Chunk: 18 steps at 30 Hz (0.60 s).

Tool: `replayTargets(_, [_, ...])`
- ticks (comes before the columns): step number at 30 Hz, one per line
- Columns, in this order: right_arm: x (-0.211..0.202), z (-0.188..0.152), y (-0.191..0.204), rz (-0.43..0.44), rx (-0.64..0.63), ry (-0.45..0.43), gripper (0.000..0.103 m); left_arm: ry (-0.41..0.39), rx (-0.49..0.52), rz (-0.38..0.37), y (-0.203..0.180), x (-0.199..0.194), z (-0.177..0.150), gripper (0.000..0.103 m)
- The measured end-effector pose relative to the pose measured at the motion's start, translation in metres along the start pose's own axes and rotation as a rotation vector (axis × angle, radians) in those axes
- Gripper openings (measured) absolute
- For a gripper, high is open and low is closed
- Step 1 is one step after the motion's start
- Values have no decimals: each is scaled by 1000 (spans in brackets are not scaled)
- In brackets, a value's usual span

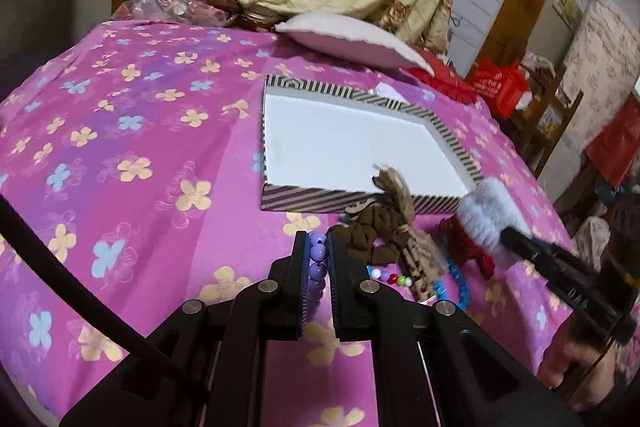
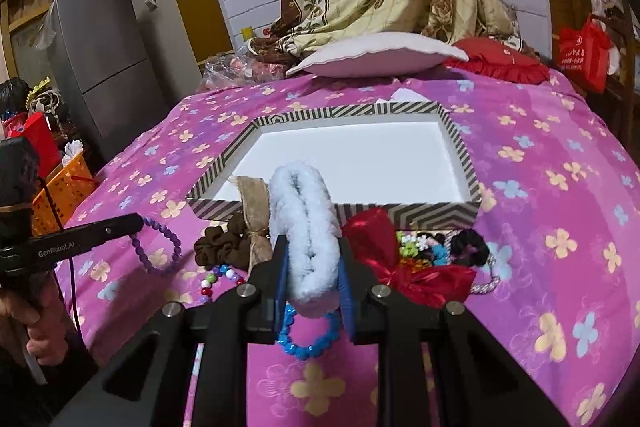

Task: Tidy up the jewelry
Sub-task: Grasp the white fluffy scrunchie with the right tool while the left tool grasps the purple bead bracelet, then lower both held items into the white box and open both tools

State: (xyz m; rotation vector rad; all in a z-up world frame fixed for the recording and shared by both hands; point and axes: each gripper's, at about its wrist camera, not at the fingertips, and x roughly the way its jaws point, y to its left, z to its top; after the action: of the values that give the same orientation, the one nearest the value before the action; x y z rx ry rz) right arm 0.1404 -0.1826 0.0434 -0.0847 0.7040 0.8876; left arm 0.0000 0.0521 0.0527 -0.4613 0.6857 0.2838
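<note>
Purple bead bracelet (image 1: pixel 317 259), round and glossy, between clamped left gripper (image 1: pixel 318 247) pads

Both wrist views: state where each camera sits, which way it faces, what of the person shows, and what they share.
Left wrist: on the left tool, facing down its fingers over the bed to the striped box; holds a purple bead bracelet; a hand shows.
Right wrist: on the right tool, facing the same box; grips a white fluffy scrunchie; a hand shows.
Shared: box, both held items.
</note>
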Motion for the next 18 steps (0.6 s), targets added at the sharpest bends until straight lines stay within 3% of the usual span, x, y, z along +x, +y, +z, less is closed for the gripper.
replayTargets(9, [-16,3,-7,-35,45,-65,22,-57,11,-35,-12,-6,20,0])
replayTargets(18, [-12,11,-19,-75,98,-88,22,-112,-51,-68,-16,18,73,0])
